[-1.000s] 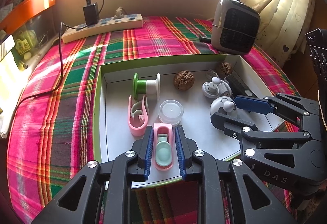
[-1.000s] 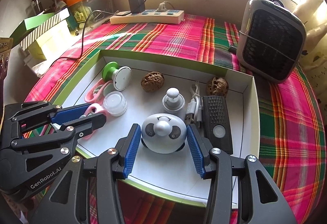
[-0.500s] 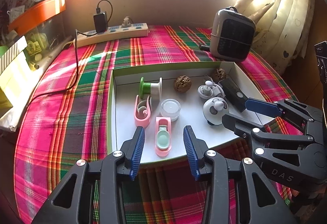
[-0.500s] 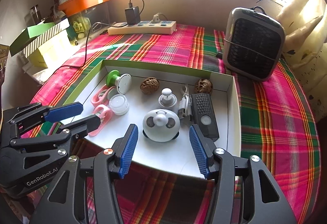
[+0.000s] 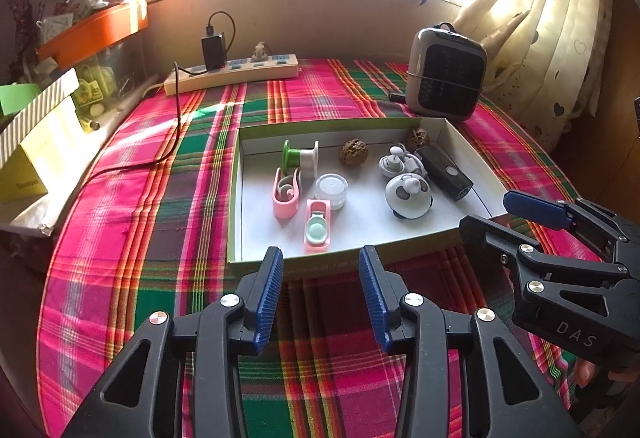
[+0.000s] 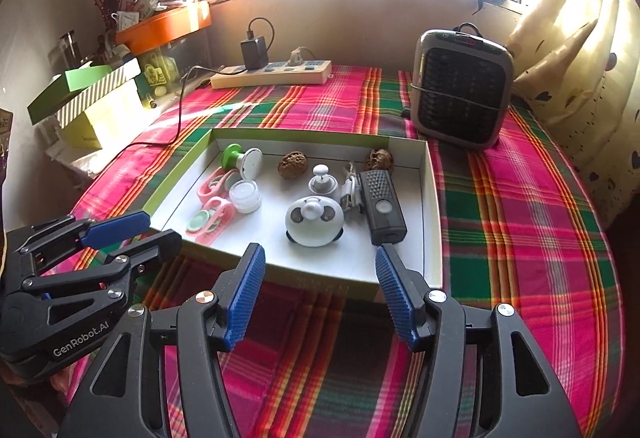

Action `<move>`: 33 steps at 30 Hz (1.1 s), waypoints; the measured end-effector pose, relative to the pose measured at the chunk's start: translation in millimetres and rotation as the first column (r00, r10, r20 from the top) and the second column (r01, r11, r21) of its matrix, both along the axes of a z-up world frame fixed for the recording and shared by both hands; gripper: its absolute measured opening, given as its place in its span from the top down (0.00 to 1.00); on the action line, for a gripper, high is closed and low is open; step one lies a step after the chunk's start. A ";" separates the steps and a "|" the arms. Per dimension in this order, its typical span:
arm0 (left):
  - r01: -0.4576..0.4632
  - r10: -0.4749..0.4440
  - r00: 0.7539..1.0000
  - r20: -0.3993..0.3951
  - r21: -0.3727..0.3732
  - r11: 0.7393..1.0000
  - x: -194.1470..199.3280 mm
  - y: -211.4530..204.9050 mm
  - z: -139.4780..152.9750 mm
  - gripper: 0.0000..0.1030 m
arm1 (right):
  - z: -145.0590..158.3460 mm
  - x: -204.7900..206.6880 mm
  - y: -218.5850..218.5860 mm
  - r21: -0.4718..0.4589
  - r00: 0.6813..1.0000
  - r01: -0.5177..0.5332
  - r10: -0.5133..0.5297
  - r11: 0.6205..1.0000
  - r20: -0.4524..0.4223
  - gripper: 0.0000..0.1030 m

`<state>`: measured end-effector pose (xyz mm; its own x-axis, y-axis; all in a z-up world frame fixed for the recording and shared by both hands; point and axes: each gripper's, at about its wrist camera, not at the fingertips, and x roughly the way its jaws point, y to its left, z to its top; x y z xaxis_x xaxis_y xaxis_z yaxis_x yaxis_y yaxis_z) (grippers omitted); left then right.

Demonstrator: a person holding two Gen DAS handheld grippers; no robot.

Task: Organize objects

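Pulled back from the box (image 5: pixel 236 198) since a second ago, both grippers; pink case (image 5: pixel 318 226) and panda gadget (image 6: pixel 314 221) released, left lying inside. Left gripper (image 5: pixel 320 288) empty and parted, just short of the near wall; right gripper (image 6: pixel 320 288) likewise, jaws opening with nothing between. Apparently a release-and-retreat step, perhaps the last; next, if anything, picking another target. Ahead in the box too: spool (image 5: pixel 300 157), clear jar (image 5: pixel 331 190), walnut (image 5: pixel 353 152), black remote (image 6: pixel 382 204)
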<state>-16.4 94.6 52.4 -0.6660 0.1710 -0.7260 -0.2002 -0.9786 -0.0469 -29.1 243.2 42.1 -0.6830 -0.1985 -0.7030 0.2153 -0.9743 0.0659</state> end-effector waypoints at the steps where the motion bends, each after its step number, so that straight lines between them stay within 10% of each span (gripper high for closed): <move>1: -0.003 0.003 1.000 -0.001 -0.007 1.000 3.4 -0.2 -0.9 0.63 | 0.2 3.4 0.2 0.003 1.000 0.002 -0.002 1.000 -0.002 0.43; 33: -0.096 0.099 0.994 0.053 -0.046 0.994 48.9 -12.1 -40.9 0.59 | -43.3 55.2 12.5 0.072 0.991 0.072 -0.080 0.995 0.106 0.38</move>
<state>32.5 82.5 11.5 -0.6369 0.0748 -0.7674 -0.1021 -0.9947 -0.0122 26.1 255.7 -1.1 -0.6129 -0.0984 -0.7840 0.1358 -0.9906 0.0182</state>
